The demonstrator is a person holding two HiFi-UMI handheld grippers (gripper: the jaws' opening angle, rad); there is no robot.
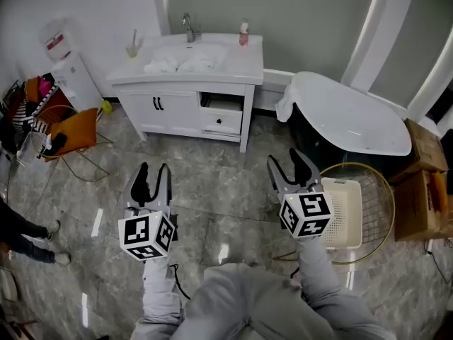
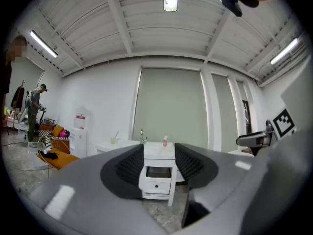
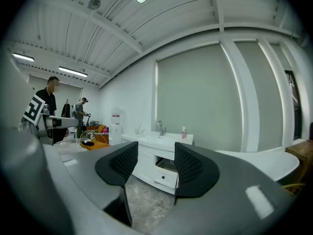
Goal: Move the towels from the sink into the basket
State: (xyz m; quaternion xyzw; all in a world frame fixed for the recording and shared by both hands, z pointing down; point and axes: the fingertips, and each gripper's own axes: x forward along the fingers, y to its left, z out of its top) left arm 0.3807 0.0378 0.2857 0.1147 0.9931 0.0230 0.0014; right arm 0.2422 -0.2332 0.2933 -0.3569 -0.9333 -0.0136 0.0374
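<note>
The towels [image 1: 178, 64] are seen as a white, crumpled heap in the sink [image 1: 237, 68] at the far side of the room, on top of the white vanity [image 1: 177, 108]. They are judged to be soft, light and limp, perhaps heavier if damp. Nothing about them is fragile, but loose ends can be expected to trail and drag. A raised fold near the middle of the heap is best pinched, so that a towel is lifted clear with little left hanging. The basket [image 1: 345, 214] is placed at the near right, just beside the bathtub [image 1: 354, 115] and well apart from the sink. The left gripper [image 1: 153, 170] and the right gripper [image 1: 289, 163] are held level above the floor, near the person, with jaws parted and nothing between them.
</note>
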